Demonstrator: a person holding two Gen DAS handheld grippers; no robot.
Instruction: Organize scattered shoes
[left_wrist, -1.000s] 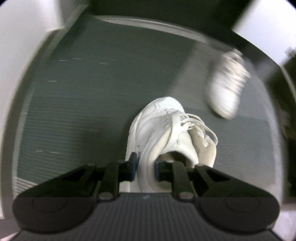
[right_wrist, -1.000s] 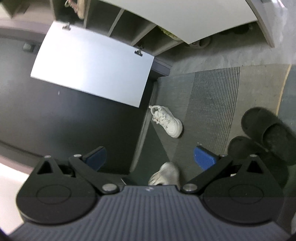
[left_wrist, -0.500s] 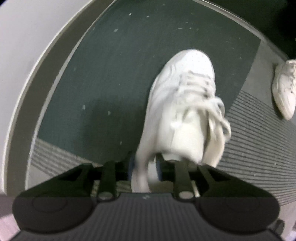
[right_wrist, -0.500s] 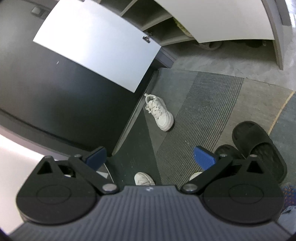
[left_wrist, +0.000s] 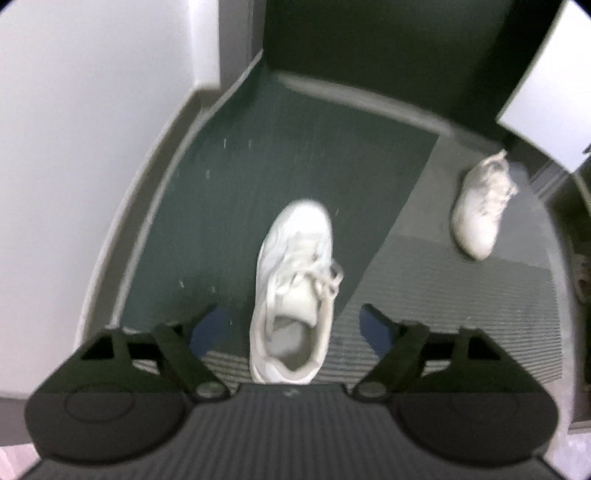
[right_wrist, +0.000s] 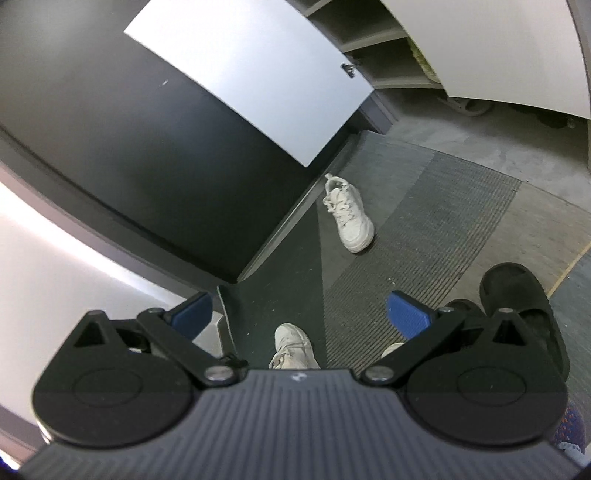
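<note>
A white sneaker stands on the dark green mat, toe pointing away, its heel partly on the ribbed grey mat. My left gripper is open above it, fingers spread either side of the heel and apart from it. A second white sneaker lies at the far right near the dark wall. In the right wrist view the same near sneaker shows at the bottom and the second sneaker farther off. My right gripper is open and holds nothing.
A black slipper and another beside it lie on the floor at the right. A white cabinet door hangs open over a dark wall, with shelves behind. A white wall borders the mat at left.
My left gripper, shut on the near sneaker's collar before, has set it on the green mat, opened and drawn back. The right gripper stayed open and shifted its view slightly.
</note>
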